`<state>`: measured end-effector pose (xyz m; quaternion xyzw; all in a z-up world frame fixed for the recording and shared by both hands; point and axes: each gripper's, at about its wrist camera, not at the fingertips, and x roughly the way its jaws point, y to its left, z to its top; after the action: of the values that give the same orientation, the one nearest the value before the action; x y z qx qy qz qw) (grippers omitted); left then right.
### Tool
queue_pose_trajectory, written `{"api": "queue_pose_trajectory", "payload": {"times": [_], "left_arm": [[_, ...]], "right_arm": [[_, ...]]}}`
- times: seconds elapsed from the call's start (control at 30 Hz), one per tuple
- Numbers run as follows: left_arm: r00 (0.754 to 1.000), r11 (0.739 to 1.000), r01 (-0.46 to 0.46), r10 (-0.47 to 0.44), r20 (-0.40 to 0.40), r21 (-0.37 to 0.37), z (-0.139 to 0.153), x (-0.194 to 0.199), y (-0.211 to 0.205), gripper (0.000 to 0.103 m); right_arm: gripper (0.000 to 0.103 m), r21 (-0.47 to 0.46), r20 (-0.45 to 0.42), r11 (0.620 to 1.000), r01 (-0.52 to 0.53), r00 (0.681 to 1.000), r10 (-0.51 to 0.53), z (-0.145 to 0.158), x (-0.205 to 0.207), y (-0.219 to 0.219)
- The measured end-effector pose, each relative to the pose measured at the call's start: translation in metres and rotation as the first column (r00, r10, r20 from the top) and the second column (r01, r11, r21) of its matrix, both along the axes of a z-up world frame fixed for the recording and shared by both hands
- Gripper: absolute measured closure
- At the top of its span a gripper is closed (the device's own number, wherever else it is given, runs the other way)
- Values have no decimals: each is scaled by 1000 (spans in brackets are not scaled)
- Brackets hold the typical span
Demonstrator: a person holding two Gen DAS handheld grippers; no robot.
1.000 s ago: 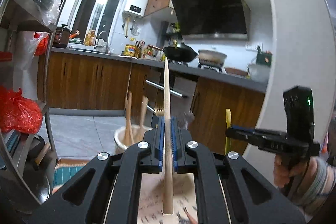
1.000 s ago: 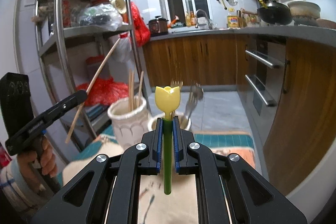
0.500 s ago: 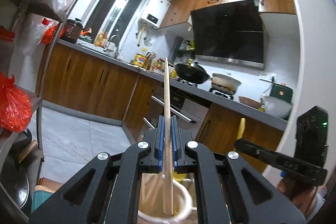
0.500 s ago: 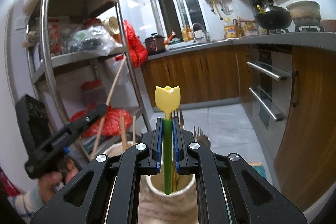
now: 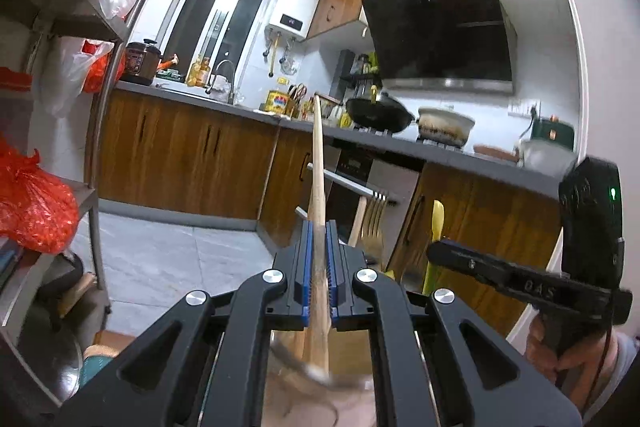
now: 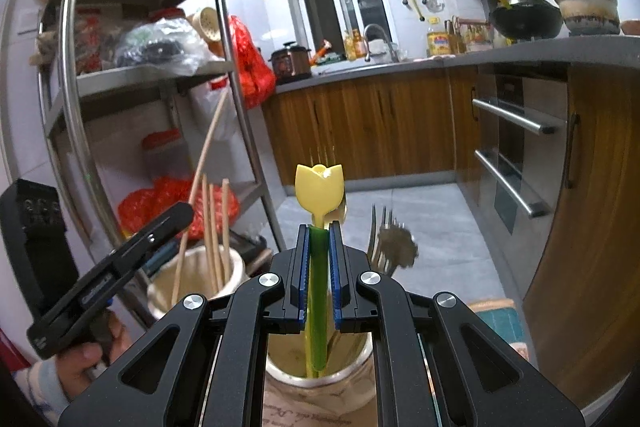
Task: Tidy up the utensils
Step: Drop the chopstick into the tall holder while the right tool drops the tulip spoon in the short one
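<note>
My left gripper (image 5: 318,259) is shut on a long wooden chopstick (image 5: 317,163) that points up, its lower end over a blurred holder rim (image 5: 320,375). My right gripper (image 6: 319,263) is shut on a green-handled utensil with a yellow tulip-shaped head (image 6: 319,189); its lower end sits inside a steel cup (image 6: 320,383). Left of it a white ceramic holder (image 6: 196,281) carries several chopsticks. Forks (image 6: 386,239) stand behind the steel cup. The left gripper (image 6: 112,271) shows in the right view, the right gripper (image 5: 520,279) in the left view.
A steel shelf rack (image 6: 140,75) with red bags (image 6: 176,203) stands on the left. Wooden cabinets (image 6: 360,131), an oven (image 6: 512,155) and a counter with a wok (image 6: 524,19) and pot lie behind. A printed cloth (image 6: 320,415) lies under the holders.
Both grippers have lowered toward the holders with their utensils. The green utensil's end now sits in the steel cup and the chopstick's end over its holder.
</note>
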<state>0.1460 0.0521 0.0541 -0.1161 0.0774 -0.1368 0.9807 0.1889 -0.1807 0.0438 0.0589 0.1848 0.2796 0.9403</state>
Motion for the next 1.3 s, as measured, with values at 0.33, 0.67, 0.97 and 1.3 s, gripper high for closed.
{"api": "queue_pose_trajectory", "payload": {"times": [0.33,0.67,0.97,1.3], "left_arm": [[999,996,-31,34,-27,81,-11,-31,-5,97],[999,996,-43,45,-27,72,-14,-33,0,97],[998,994,-50,53,-26,94,-12,-38,-4,97],[995,978,-49,66,-77,203,-15,-67,-16,97]], "right_arm": [[93,-36,-33,999,8,999,-9,-20,-17,0],[93,-62,-91,998,32,995,-38,-33,-14,-1],[79,-72,-83,996,54,995,-60,-31,-27,-12],[79,-112,-62,992,61,996,-68,-33,-65,-29]]}}
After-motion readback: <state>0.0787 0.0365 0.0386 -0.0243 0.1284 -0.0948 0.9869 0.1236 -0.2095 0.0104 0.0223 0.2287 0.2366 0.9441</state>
